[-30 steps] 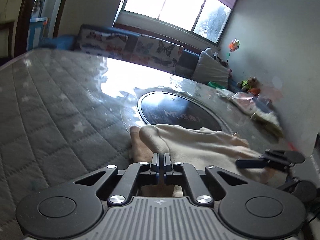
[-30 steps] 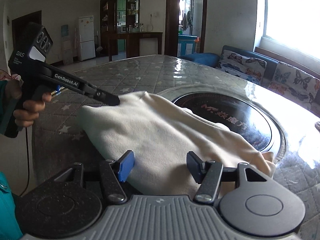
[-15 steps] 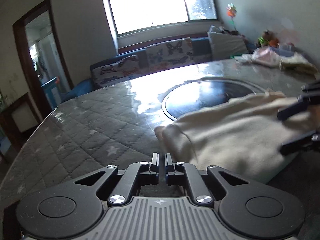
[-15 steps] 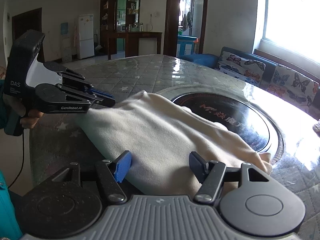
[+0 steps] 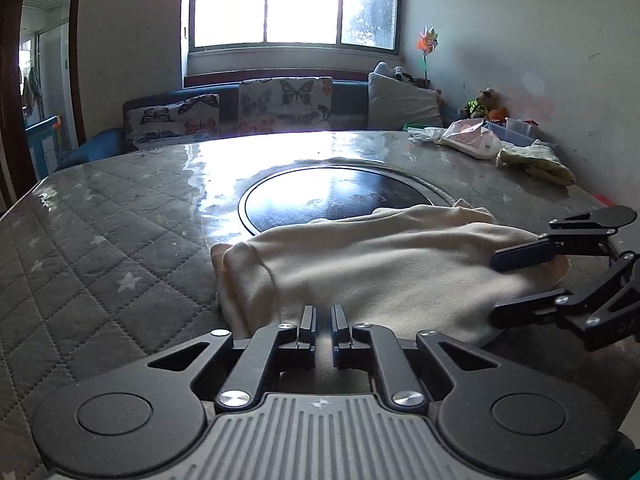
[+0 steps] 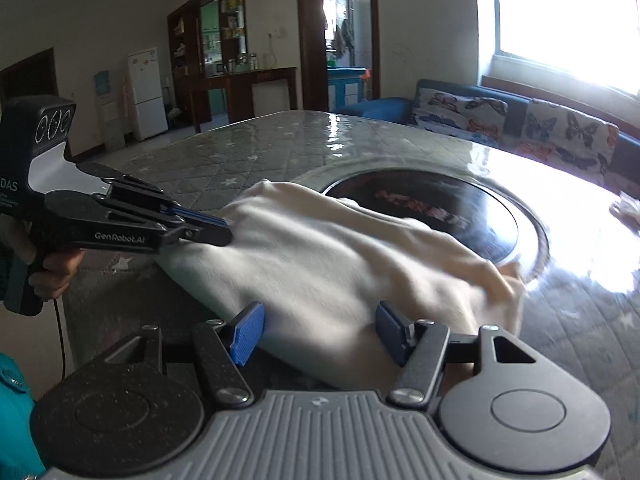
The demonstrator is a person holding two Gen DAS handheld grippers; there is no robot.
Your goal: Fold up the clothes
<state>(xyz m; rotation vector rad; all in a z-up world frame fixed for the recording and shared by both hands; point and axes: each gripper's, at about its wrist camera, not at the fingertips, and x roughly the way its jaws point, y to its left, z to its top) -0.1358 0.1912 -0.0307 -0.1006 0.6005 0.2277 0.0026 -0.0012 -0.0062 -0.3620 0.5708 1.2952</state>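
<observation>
Cream garment (image 5: 384,268) lies bunched on the quilted table (image 5: 100,248), its far edge overlapping the dark round inset (image 5: 340,196). Left gripper (image 5: 323,317) sits at its near edge, fingers almost together, gripping nothing. Right gripper (image 6: 318,330) straddles the cloth's edge, half-open, pads clear.

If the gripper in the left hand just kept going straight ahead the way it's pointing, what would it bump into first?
Most likely the cream garment. The left gripper points slightly downward, with the cloth's near edge right ahead of its fingertips. Beyond that lies the table with its dark round inset. Exact depth is hard to judge.
</observation>
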